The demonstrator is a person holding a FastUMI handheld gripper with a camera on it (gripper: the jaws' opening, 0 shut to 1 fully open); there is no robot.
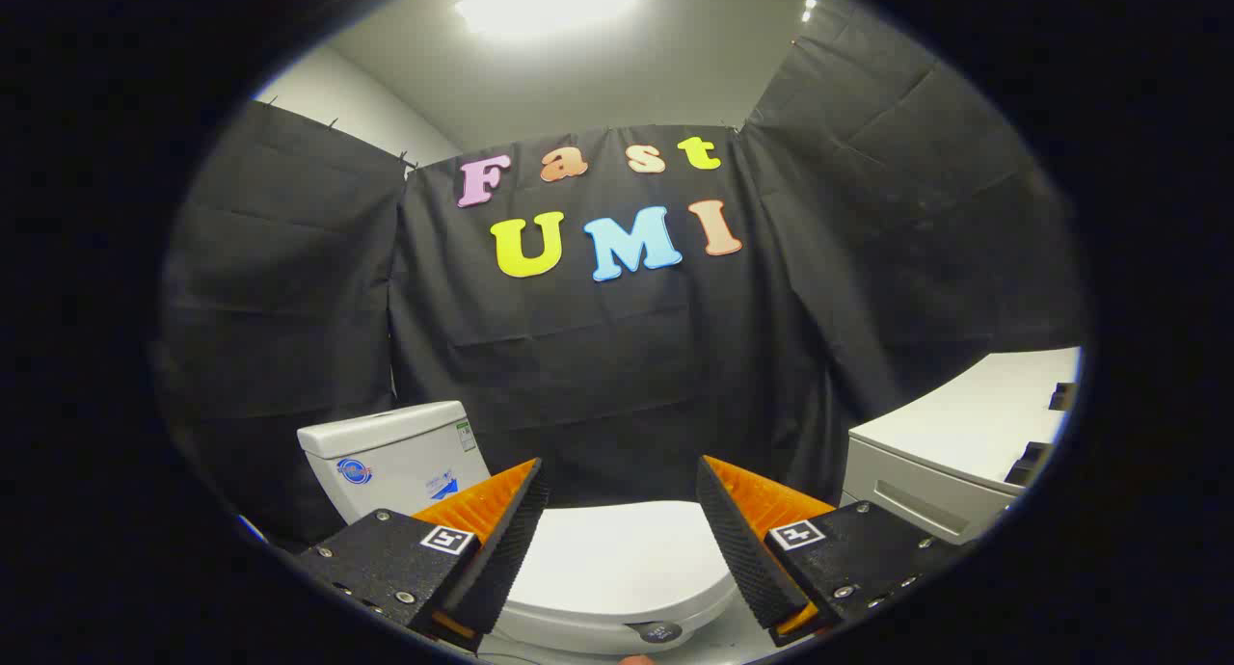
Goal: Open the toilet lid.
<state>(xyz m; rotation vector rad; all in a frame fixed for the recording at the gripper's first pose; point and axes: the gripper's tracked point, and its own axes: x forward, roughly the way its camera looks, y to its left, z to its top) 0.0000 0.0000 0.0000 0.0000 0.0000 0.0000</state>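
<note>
Looking forward along the tongs (pixel 622 511), I have both fingers spread wide apart with nothing between their pads, and neither one touches anything. The toilet lid (pixel 617 559) lies shut and flat over the bowl, white and smooth, and I see it through the gap between the two fingers and a little below their tips, so the tongs hang just above and in front of it. A small dark round button or badge (pixel 659 632) sits on the toilet's front rim, just beneath the lid's near edge; I cannot tell what it is. The toilet tank (pixel 395 458) stands behind the lid, off to the left beyond the left finger, white, with a flat cover on top and a few stickers on its face that are too small for me to make out. The left finger's tip overlaps the tank's lower right corner in my view, though it looks apart from it. To the right, beyond the right finger, stands a white cabinet (pixel 950 443) with a flat top and a recessed handle slot in its front; two dark objects (pixel 1046 434) rest at its far right edge, cut off so that I cannot name them. Black cloth (pixel 598 376) hangs as the booth's wall behind the toilet and wraps round both sides, and a bright ceiling light (pixel 549 0) glares overhead.
</note>
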